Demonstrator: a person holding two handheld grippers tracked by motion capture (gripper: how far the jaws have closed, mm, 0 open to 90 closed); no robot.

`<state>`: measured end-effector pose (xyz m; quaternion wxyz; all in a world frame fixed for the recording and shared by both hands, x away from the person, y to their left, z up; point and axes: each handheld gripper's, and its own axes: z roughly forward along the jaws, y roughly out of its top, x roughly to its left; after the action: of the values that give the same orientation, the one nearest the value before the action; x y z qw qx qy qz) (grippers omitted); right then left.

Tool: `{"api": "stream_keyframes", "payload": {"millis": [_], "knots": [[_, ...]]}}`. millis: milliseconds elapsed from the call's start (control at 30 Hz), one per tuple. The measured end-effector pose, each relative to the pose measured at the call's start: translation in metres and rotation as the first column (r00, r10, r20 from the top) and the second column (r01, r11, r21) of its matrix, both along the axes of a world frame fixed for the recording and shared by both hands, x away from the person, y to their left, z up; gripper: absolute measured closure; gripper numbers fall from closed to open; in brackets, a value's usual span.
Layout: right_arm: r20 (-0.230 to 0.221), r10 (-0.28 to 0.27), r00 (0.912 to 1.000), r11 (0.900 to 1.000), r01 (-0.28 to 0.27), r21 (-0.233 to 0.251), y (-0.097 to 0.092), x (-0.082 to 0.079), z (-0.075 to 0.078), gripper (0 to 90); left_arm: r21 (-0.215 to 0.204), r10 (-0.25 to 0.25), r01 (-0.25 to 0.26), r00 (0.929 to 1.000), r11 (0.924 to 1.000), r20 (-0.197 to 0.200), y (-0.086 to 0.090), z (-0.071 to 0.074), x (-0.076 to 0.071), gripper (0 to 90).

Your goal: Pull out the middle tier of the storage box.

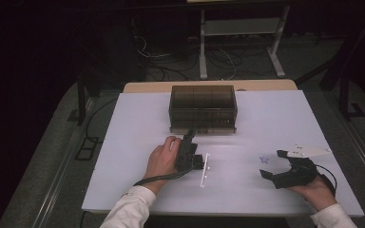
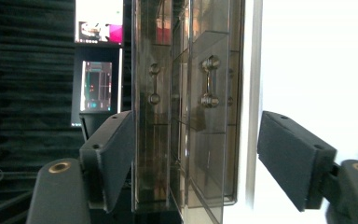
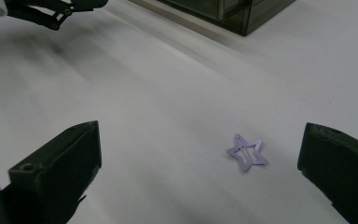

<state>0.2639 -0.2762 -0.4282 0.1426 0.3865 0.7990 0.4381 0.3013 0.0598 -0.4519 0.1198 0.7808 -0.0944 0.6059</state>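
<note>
A smoky transparent drawer box point(image 1: 203, 108) stands at the back middle of the white table point(image 1: 138, 142). My left gripper point(image 1: 189, 137) points at its lower front, where a drawer edge point(image 1: 202, 128) juts out slightly. In the left gripper view, rolled on its side, my left gripper point(image 2: 196, 119) is open with the drawer front point(image 2: 205, 154) and its knobbed handle point(image 2: 209, 81) between the jaws; the right jaw stands apart from it. A purple star hair clip point(image 1: 265, 159) point(image 3: 246, 152) lies flat on the table between the jaws of my open right gripper point(image 1: 272, 164) point(image 3: 200, 128).
A thin white strip point(image 1: 205, 169) lies on the table just right of the left hand. The left gripper's linkage point(image 3: 51, 11) shows at the top left of the right gripper view. Cables and a table frame point(image 1: 240, 42) stand on the floor behind.
</note>
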Motion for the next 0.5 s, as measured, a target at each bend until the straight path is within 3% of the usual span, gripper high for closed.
{"api": "stream_keyframes", "payload": {"millis": [333, 500], "knots": [[-0.002, 0.002, 1.0, 1.0, -0.002, -0.001, 0.0006, -0.0005, -0.0002, 0.0, -0.042, 0.013, -0.014, 0.9996, 0.999, -0.024, 0.0068, 0.0029, -0.0089, 13.4], [-0.002, 0.001, 1.0, 1.0, -0.001, -0.002, 0.0006, -0.0007, -0.0003, 0.0, -0.055, 0.018, -0.018, 0.9998, 0.9983, -0.008, 0.0072, 0.0027, -0.0087, 10.0]]}}
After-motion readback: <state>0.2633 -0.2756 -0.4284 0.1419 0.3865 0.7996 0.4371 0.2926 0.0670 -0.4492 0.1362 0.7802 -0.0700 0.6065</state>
